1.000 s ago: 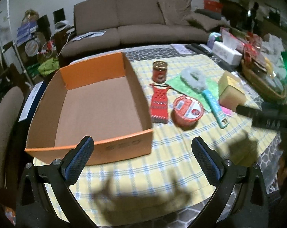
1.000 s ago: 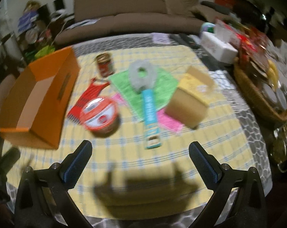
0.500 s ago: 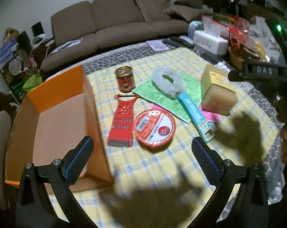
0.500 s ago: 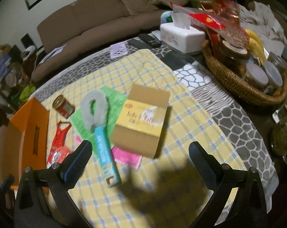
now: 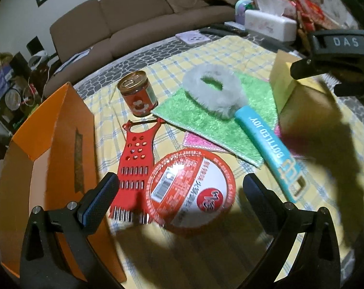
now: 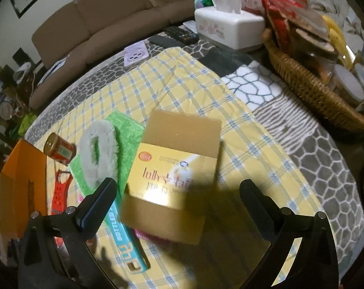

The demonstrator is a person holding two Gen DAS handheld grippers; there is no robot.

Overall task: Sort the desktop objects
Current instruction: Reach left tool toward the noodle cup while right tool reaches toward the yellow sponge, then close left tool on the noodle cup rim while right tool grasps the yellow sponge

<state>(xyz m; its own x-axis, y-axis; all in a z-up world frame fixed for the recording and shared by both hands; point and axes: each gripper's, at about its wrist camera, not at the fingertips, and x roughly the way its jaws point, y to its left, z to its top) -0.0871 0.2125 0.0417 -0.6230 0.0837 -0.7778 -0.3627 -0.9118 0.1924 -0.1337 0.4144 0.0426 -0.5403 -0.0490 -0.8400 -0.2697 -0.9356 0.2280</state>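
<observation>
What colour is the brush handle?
Light blue with white lettering; the brush handle shows best in the left wrist view.

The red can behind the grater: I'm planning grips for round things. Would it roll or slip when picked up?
The red can stands upright on the checked cloth, so a low push would probably slide it, a high one might tip it, and then it would roll. Its smooth, rigid-looking wall may slip in a light grip.

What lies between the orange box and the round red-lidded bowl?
In the left wrist view, the flat red grater lies between the orange box and the bowl, on the checked cloth.
</observation>
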